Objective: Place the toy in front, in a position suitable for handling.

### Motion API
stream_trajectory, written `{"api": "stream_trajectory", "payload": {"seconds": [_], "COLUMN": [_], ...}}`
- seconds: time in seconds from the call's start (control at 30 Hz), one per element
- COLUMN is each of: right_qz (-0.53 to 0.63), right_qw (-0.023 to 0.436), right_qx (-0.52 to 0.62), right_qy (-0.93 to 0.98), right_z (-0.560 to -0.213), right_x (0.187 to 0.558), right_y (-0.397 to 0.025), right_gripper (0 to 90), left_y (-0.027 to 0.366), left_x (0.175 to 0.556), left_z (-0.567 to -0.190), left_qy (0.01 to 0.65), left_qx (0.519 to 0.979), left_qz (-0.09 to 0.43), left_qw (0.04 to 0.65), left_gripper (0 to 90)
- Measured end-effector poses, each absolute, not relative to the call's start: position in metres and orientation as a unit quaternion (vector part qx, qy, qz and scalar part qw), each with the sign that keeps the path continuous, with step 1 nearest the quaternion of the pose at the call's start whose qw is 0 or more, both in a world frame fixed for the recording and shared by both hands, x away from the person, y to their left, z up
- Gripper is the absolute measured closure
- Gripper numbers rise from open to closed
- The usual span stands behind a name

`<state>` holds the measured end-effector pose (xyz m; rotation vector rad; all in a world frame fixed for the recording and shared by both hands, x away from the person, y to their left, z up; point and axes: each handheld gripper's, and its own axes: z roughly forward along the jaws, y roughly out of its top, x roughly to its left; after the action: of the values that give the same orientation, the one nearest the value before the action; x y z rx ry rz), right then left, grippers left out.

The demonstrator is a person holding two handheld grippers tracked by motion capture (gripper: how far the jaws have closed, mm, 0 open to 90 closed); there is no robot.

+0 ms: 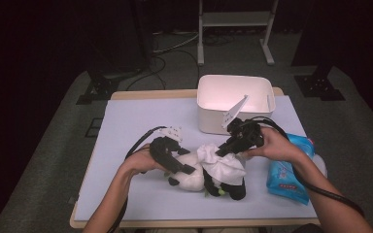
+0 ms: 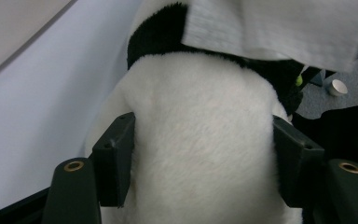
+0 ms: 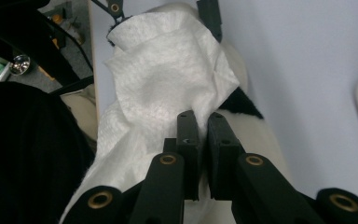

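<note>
A black-and-white panda plush (image 1: pixel 188 178) lies on the pale mat near the table's front. My left gripper (image 1: pixel 187 169) comes in from the left and is shut on it. In the left gripper view the jaws press both sides of the plush's white body (image 2: pixel 200 149). A white wipe (image 1: pixel 224 167) is draped over the plush's right part. My right gripper (image 1: pixel 222 151) is shut on the wipe's upper edge. The right gripper view has the jaws (image 3: pixel 204 122) nearly together on the crumpled wipe (image 3: pixel 168 79), which covers the plush below. The same wipe (image 2: pixel 279 28) hangs over the plush's black part.
A white empty bin (image 1: pixel 209 104) stands at the back of the mat, just behind the right gripper. A blue pack of wipes (image 1: pixel 287 175) lies at the right edge by the right forearm. The mat's left half (image 1: pixel 126 126) is bare.
</note>
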<state>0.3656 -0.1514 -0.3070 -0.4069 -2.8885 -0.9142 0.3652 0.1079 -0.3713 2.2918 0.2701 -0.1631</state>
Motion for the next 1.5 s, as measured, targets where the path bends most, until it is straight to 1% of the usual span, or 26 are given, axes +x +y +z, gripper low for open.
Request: {"api": "stream_trajectory", "payload": {"seconds": [0.23,0.47,0.6,0.67,0.77,0.8,0.9,1.0,1.03,1.1,1.23,1.3,1.33,1.37,1.4,1.47,1.5], "right_qz": [-0.299,-0.296,-0.294,-0.294,-0.296,-0.296,-0.294,-0.290,-0.290,-0.290,-0.289,-0.288,-0.290,-0.290,-0.291,-0.298,-0.300], "right_qw": [0.029,0.024,0.027,0.035,0.047,0.051,0.055,0.053,0.052,0.060,0.062,0.063,0.062,0.061,0.060,0.055,0.052], "right_qx": [-0.156,-0.173,-0.172,-0.167,-0.162,-0.162,-0.154,-0.149,-0.149,-0.148,-0.144,-0.145,-0.143,-0.145,-0.147,-0.147,-0.150], "right_qy": [-0.941,-0.939,-0.940,-0.941,-0.940,-0.940,-0.942,-0.944,-0.944,-0.944,-0.944,-0.944,-0.944,-0.944,-0.944,-0.942,-0.941], "right_z": [-0.301,-0.298,-0.302,-0.308,-0.315,-0.316,-0.318,-0.320,-0.320,-0.321,-0.325,-0.326,-0.327,-0.327,-0.327,-0.327,-0.326], "right_x": [0.379,0.386,0.385,0.383,0.379,0.377,0.371,0.367,0.366,0.365,0.363,0.362,0.362,0.362,0.362,0.362,0.363], "right_y": [-0.159,-0.164,-0.165,-0.164,-0.161,-0.160,-0.158,-0.157,-0.157,-0.158,-0.160,-0.161,-0.161,-0.162,-0.162,-0.163,-0.163], "right_gripper": [84.3,84.3,84.3,84.4,84.5,84.4,84.5,84.5,84.5,84.5,84.5,84.5,84.5,84.5,84.5,84.6,84.6], "left_y": [0.108,0.103,0.102,0.102,0.102,0.102,0.105,0.106,0.105,0.103,0.094,0.089,0.087,0.086,0.087,0.089,0.091], "left_x": [0.368,0.369,0.366,0.364,0.359,0.358,0.358,0.359,0.359,0.360,0.360,0.358,0.357,0.356,0.355,0.354,0.353], "left_z": [-0.357,-0.346,-0.350,-0.355,-0.361,-0.362,-0.361,-0.361,-0.363,-0.366,-0.371,-0.373,-0.375,-0.375,-0.374,-0.373,-0.372], "left_qy": [0.100,0.094,0.088,0.091,0.098,0.102,0.120,0.129,0.130,0.129,0.125,0.122,0.117,0.111,0.110,0.119,0.122], "left_qx": [0.904,0.905,0.910,0.913,0.915,0.914,0.910,0.911,0.912,0.913,0.916,0.920,0.922,0.925,0.924,0.921,0.920], "left_qz": [-0.035,0.018,0.021,0.010,-0.005,-0.009,-0.024,-0.030,-0.032,-0.042,-0.040,-0.034,-0.026,-0.020,-0.013,-0.002,0.005], "left_qw": [0.415,0.415,0.405,0.399,0.392,0.392,0.396,0.389,0.388,0.385,0.378,0.372,0.368,0.364,0.365,0.371,0.374], "left_gripper": [36.2,37.4,36.3,33.3,23.7,19.2,11.0,6.7,6.6,4.0,1.0,1.1,3.4,7.1,12.9,21.9,24.2]}}
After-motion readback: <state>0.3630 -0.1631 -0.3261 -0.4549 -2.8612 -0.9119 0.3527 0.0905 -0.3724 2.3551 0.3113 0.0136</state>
